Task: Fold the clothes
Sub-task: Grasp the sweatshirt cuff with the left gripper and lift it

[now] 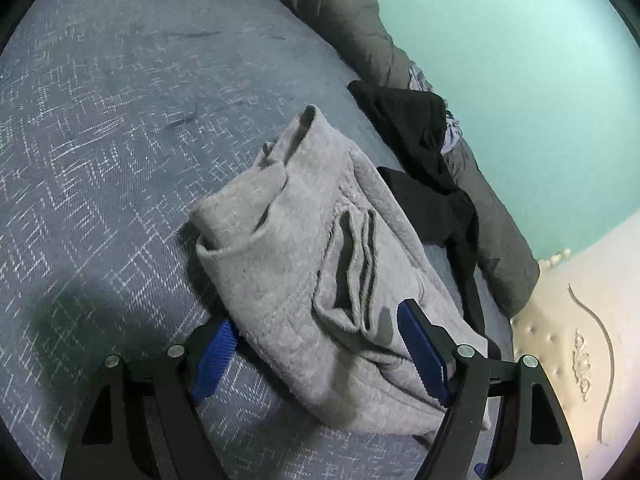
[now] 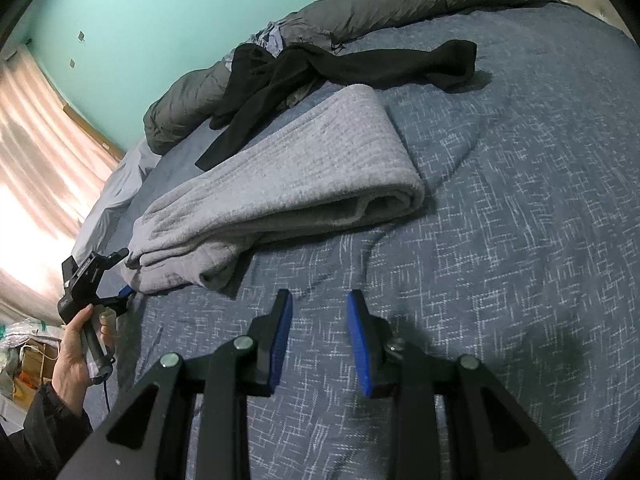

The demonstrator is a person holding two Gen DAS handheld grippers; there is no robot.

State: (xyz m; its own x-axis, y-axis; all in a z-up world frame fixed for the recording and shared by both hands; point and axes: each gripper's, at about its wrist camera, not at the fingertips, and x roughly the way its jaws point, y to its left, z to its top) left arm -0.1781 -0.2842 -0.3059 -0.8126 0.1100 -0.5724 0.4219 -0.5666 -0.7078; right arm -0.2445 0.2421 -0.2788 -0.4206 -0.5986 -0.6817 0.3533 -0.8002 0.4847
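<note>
A grey fleece garment [image 1: 304,248] lies folded lengthwise on the blue patterned bedspread [image 1: 100,128]. My left gripper [image 1: 316,344] is open, with its blue pads on either side of the garment's near end, one pad under the edge and one over it. In the right wrist view the same garment [image 2: 304,176] lies as a long folded strip, and the left gripper [image 2: 120,276] shows at its left end, held by a hand. My right gripper [image 2: 320,320] is open and empty above the bedspread [image 2: 500,240], a little short of the garment.
Black clothes [image 2: 304,76] lie past the grey garment, also seen in the left wrist view [image 1: 424,152]. A rolled dark grey duvet [image 2: 400,0] runs along the teal wall. A cream headboard [image 1: 580,340] borders the bed. Boxes [image 2: 24,360] sit on the floor beside the curtain.
</note>
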